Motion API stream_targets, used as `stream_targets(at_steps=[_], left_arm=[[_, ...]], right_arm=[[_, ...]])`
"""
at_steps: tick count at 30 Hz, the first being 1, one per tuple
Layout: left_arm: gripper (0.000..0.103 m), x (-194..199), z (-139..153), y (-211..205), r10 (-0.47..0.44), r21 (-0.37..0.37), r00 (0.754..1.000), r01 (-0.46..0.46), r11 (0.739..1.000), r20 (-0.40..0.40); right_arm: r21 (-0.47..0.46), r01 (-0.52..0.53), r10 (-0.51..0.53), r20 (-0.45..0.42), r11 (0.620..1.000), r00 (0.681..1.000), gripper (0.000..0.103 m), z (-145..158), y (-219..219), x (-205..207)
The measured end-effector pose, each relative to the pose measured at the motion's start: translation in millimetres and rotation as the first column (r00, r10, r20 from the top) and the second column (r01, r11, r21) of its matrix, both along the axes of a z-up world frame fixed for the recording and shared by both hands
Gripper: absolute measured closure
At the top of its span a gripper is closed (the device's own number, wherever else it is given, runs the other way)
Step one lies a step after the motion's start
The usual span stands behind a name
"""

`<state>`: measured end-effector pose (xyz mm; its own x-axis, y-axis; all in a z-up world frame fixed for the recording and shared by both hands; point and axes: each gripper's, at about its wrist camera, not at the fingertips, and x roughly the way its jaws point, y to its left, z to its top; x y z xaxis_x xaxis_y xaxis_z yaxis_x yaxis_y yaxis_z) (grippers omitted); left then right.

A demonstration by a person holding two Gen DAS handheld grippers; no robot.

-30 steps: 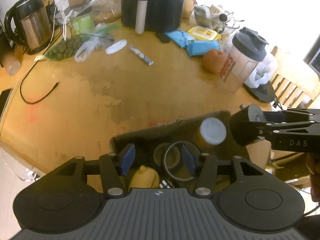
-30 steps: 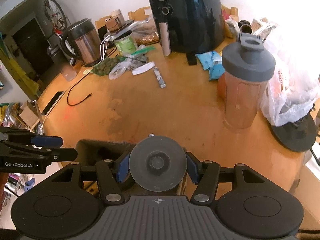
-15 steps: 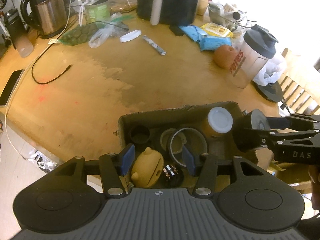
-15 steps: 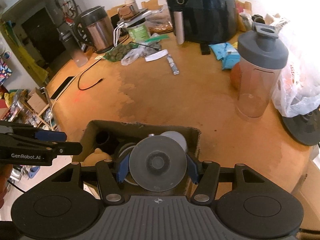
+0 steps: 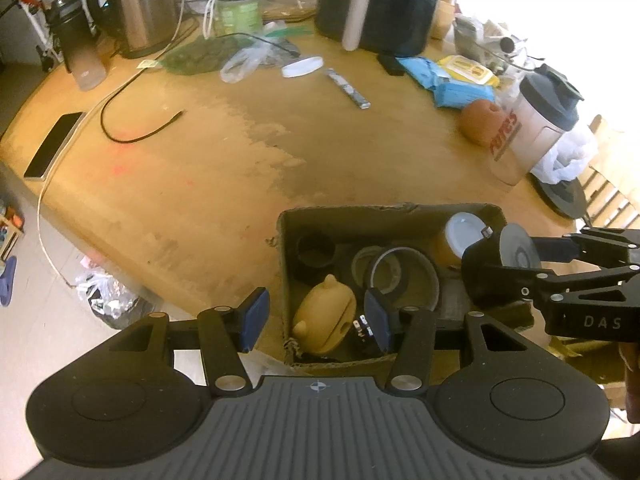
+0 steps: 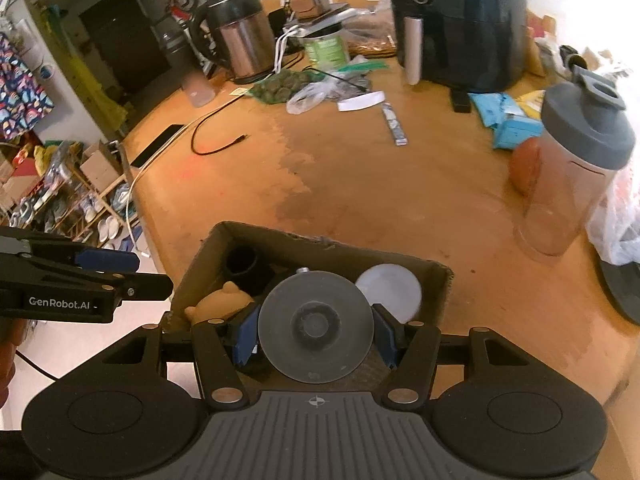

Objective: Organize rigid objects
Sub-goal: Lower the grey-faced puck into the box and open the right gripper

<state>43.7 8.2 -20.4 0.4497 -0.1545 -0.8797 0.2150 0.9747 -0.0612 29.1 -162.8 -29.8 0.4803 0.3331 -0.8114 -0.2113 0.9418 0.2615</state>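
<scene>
A cardboard box (image 5: 344, 213) (image 6: 320, 240) sits at the near edge of the wooden table. It holds a yellow bear-shaped toy (image 5: 324, 316), tape rolls (image 5: 404, 276), a black cup (image 5: 316, 254) and a white-lidded jar (image 5: 464, 232) (image 6: 390, 292). My right gripper (image 6: 316, 332) is shut on a black round object with a grey disc face (image 6: 316, 328) (image 5: 496, 272), held over the box's near right corner. My left gripper (image 5: 316, 316) is open and empty above the box's near left side.
On the table stand a shaker bottle (image 6: 576, 168), a black air fryer (image 5: 380, 0), a kettle (image 5: 140, 8), blue packets (image 5: 448, 80), a phone (image 5: 52, 144), a black cable (image 5: 136, 128) and bags. A shoe rack (image 6: 80, 204) stands on the floor at left.
Both grippers have pulled back and risen, so the box's inside now shows. The right gripper still holds the black round object; the left stays open.
</scene>
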Motion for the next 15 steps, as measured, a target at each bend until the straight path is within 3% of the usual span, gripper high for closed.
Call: stream_targets(at_steps=[5, 12, 15], left_arm=[[0.051, -2.8, -0.5, 3.2, 0.022, -0.002, 1.0, -0.022, 1.0, 0.001], [0.051, -1.2, -0.2, 4.3, 0.035, -0.002, 0.999, -0.035, 0.999, 0.005], [0.051, 0.3, 0.6, 3.6, 0.031, -0.007, 0.999, -0.031, 0.999, 0.007]], right_arm=[[-0.019, -0.03, 0.03, -0.021, 0.999, 0.999, 0.038, -4.9, 5.4, 4.6], [-0.037, -0.014, 0.013, -0.024, 0.999, 1.0, 0.009, -8.9, 4.6, 7.1], [-0.041, 0.001, -0.002, -0.031, 0.999, 1.0, 0.005, -11.1, 2.6, 9.2]])
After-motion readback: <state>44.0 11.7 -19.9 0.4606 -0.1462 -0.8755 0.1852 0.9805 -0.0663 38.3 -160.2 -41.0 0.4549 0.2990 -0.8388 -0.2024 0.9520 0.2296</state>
